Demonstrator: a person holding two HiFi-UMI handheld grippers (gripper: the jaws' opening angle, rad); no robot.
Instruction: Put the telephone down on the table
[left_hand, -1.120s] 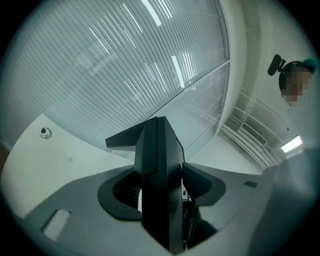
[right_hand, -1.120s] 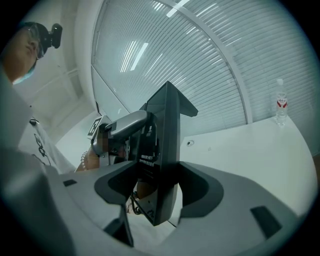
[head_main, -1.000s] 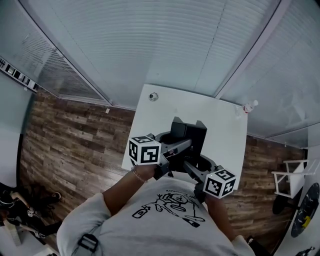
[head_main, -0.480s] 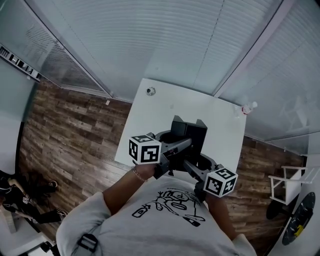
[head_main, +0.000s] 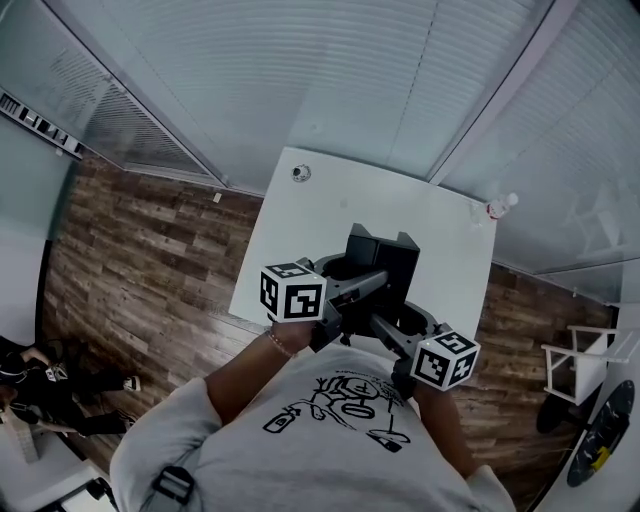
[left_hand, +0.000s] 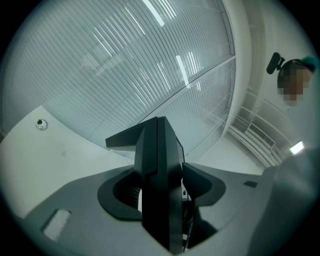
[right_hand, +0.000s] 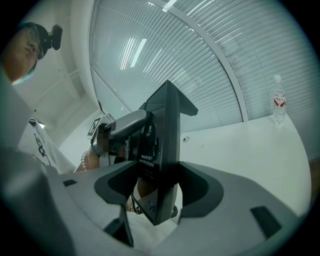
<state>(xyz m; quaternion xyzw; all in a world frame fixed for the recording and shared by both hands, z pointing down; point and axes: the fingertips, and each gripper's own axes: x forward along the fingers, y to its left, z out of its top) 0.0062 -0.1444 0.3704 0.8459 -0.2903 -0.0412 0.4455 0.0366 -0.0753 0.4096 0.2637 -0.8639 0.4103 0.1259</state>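
Note:
The black telephone (head_main: 381, 262) is held on edge between both grippers, over the near part of the white table (head_main: 310, 225). My left gripper (head_main: 345, 288) is shut on its left side; in the left gripper view the phone's dark body (left_hand: 159, 170) fills the gap between the jaws of that gripper (left_hand: 160, 195). My right gripper (head_main: 396, 322) is shut on its right side; in the right gripper view the jaws of that gripper (right_hand: 157, 187) clamp the telephone (right_hand: 164, 145), whose label faces left. I cannot tell whether the phone touches the table.
A small round object (head_main: 300, 173) lies at the table's far left corner. A water bottle (head_main: 500, 207) stands at the far right corner, in front of the blinds. Wooden floor surrounds the table, with a white chair (head_main: 580, 360) at the right.
Both grippers have carried the telephone a little farther over the table and slightly lower. Both grips are the same.

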